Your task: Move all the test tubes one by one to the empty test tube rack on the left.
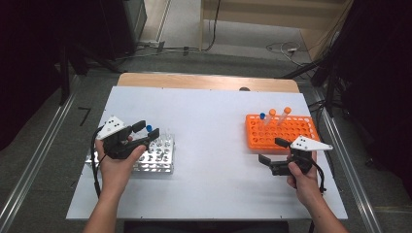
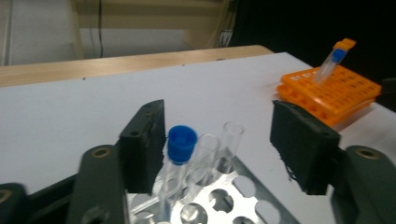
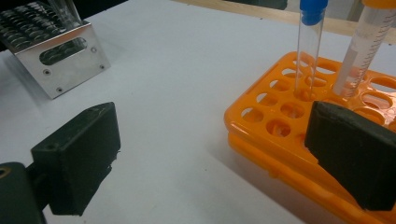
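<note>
A clear tube with a blue cap (image 2: 181, 144) stands in the shiny metal rack (image 2: 224, 196), close against one pad of my left gripper (image 2: 224, 149), whose jaws are wide apart around the tube tops. Two uncapped clear tubes (image 2: 208, 149) stand beside it. From above, the left gripper (image 1: 145, 132) hovers over the metal rack (image 1: 155, 158). My right gripper (image 1: 272, 151) stands open at the front left corner of the orange rack (image 1: 282, 131), holding nothing. The orange rack (image 3: 280, 112) carries a blue-capped tube (image 3: 310, 46) and an orange-capped tube (image 3: 364, 46).
The white tabletop (image 1: 209, 145) stretches bare between the two racks. A second orange-capped tube (image 1: 287, 110) leans in the orange rack's far row. A wooden strip (image 1: 204, 81) runs along the table's far edge, with floor cables beyond it.
</note>
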